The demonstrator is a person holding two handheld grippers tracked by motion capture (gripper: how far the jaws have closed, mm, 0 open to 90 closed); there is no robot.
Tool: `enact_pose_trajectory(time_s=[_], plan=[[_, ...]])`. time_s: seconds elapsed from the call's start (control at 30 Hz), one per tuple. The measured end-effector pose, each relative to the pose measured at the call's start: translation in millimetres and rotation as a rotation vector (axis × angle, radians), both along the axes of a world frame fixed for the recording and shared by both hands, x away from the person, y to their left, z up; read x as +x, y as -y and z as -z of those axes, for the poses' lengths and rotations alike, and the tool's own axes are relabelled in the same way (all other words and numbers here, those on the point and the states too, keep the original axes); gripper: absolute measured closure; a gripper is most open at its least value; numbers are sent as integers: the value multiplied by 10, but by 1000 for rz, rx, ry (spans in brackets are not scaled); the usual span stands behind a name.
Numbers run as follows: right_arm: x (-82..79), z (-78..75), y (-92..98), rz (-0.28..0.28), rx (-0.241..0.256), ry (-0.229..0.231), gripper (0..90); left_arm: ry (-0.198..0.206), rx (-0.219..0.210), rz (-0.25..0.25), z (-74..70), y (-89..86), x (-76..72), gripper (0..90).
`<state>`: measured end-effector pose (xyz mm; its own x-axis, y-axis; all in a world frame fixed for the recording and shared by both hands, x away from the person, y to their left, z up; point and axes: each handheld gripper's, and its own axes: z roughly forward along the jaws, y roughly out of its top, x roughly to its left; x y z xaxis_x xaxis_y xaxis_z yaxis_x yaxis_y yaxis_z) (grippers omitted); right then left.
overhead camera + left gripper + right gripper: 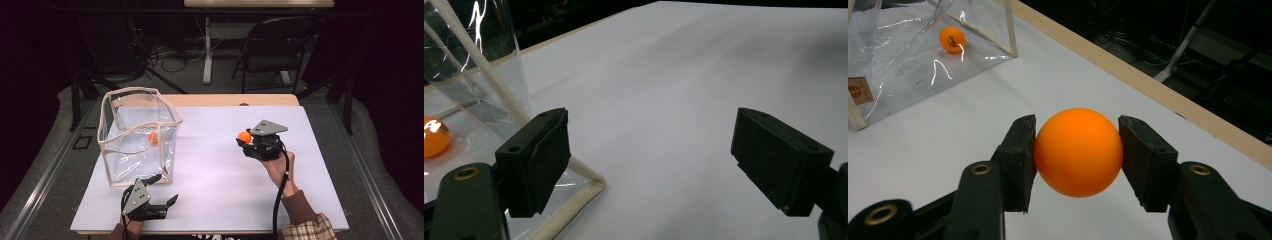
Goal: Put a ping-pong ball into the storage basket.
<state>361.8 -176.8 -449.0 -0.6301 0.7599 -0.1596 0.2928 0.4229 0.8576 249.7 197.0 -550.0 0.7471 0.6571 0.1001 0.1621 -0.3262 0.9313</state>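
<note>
While left gripper (651,160) gapes, orange ball (1078,151) clamped between right gripper (1078,160) jaws.

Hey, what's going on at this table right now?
A person works two handheld grippers over a white table. The right gripper is clamped on an orange ball. The left gripper waits open beside a clear bag, which has another orange ball inside.
</note>
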Motion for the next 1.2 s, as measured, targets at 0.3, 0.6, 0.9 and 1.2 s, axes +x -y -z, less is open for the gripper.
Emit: enact_pose_trajectory(time_s=[0.3,0.6,0.9,1.2], plan=[[29,-36,-85,-16,-8,6,507,0,-2,-1,-1,-1,-2,160],[91,-17,-162,-29,-10,-5,507,-1,-1,0,1,0,1,160],[129,-57,-247,-46,1,0,507,-2,0,0,2,2,2,160],[178,-87,-315,-60,20,-7,507,-2,-2,-1,2,2,1,161]])
